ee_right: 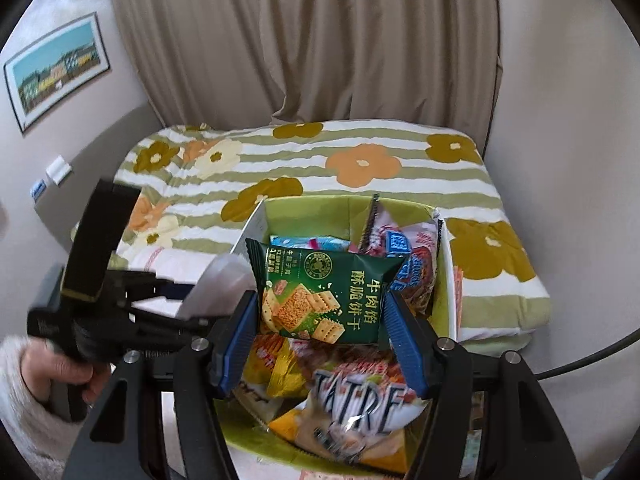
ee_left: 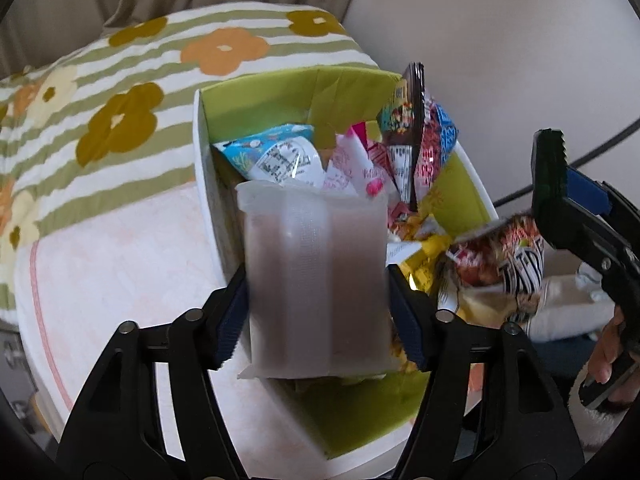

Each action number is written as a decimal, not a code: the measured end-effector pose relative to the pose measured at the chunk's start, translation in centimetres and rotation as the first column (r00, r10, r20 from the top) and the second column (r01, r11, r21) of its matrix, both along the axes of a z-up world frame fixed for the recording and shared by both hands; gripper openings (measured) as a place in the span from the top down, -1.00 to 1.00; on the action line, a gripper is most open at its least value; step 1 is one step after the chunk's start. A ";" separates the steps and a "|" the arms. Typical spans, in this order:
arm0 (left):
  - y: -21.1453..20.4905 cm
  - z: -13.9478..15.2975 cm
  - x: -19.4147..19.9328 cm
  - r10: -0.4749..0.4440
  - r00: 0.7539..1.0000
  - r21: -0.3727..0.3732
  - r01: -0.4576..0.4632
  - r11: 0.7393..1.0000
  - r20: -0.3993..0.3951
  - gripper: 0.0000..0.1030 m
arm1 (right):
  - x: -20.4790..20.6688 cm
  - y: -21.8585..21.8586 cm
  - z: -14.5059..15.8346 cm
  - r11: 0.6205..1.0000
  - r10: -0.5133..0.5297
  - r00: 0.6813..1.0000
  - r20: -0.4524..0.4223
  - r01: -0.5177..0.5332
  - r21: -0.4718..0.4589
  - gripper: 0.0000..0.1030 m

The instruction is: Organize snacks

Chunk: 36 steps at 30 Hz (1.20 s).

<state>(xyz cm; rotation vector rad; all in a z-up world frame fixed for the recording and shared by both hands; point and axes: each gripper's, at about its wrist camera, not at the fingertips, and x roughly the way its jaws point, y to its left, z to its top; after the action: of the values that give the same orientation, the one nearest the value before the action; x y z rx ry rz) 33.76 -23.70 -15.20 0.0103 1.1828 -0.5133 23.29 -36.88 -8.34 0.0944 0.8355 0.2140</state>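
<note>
Over on the left, the floral quilt (ee_left: pixel 120 92) with its green stripes is covering the bed, and a pale pink sheet (ee_left: pixel 120 280) is lying in front of it. The left gripper (ee_left: pixel 320 300) is sitting over the near edge of the snack box (ee_left: pixel 204 168), and a frosted brownish packet (ee_left: pixel 316 280) is standing between its blue pads (ee_left: pixel 230 320); it's blurry and I honestly can't tell if the pads are pressing on it or just flanking it. The box itself is white outside, lime green inside, resting on the bed and stuffed with wrappers, including a blue-and-white packet (ee_left: pixel 272 152) at the back and a dark tall packet (ee_left: pixel 408 128) sticking upright. Moving right, a red and yellow bag (ee_right: pixel 356 408) with big lettering is lying at the near end of the box. The right gripper (ee_right: pixel 320 312) is clamping a dark green cracker packet (ee_right: pixel 320 292) by both side edges, holding it just above the box's contents. A hand (ee_right: pixel 68 368) in a fuzzy white sleeve is gripping the left tool's handle.
</note>
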 end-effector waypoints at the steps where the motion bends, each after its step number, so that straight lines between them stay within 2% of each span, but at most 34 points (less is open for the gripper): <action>1: 0.1 0.2 0.0 0.004 1.000 -0.010 -0.004 1.000 0.006 -0.69 | 0.1 -0.4 0.0 1.000 -0.008 1.000 0.000 0.008 0.017 -0.14; 3: 0.4 1.1 -0.3 0.031 0.998 -0.024 -0.030 0.999 0.049 -0.98 | 0.4 -0.7 -0.1 0.999 -0.013 1.000 -0.001 0.014 0.037 -0.14; 12: 3.0 3.5 -1.9 0.131 0.976 0.045 -0.141 0.989 0.175 -0.98 | 1.7 -0.6 -0.9 0.997 0.001 1.000 -0.026 0.001 0.072 -0.14; 16: 4.1 4.2 -2.4 0.163 0.962 0.076 -0.183 0.980 0.220 -0.98 | 2.5 0.2 -0.9 0.998 0.032 0.999 -0.038 -0.030 0.057 -0.17; 18: 4.6 4.2 -2.8 0.182 0.957 0.084 -0.205 0.975 0.224 -0.98 | 3.0 0.8 -1.2 0.997 0.060 0.997 -0.051 -0.057 0.058 -0.25; 19: 4.7 4.2 -2.7 0.188 0.956 0.087 -0.212 0.974 0.224 -0.98 | 3.3 1.0 -1.5 0.996 0.069 0.995 -0.067 -0.065 0.061 -0.47; 20: 4.9 4.0 -2.9 0.198 0.955 0.093 -0.223 0.970 0.220 -0.98 | 3.5 1.0 -1.8 0.995 0.073 0.995 -0.074 -0.068 0.069 -0.79; 22: 5.3 3.8 -3.2 0.215 0.952 0.101 -0.241 0.965 0.215 -0.98 | 3.2 0.7 -2.1 0.995 0.056 0.996 -0.062 -0.050 0.089 -0.98; 30: 7.3 3.0 -5.3 0.264 0.938 0.114 -0.294 0.949 0.226 -0.98 | 1.1 0.2 -1.7 0.996 0.003 1.000 -0.006 -0.003 0.089 -0.98; 33: 8.0 4.2 -6.7 0.267 0.927 0.105 -0.303 0.947 0.261 -0.98 | -0.3 0.5 -0.4 0.996 -0.016 0.999 0.031 0.013 0.086 -0.98; 36: 9.1 6.7 -8.9 0.271 0.905 0.073 -0.310 0.948 0.327 -0.98 | -2.5 1.3 1.7 0.998 -0.039 0.995 0.094 0.034 0.055 -0.98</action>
<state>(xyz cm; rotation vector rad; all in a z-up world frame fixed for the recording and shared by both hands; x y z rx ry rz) 24.90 -14.58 -8.52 0.0200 0.8807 -0.1636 20.74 -35.54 -6.63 0.1485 0.7326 0.2050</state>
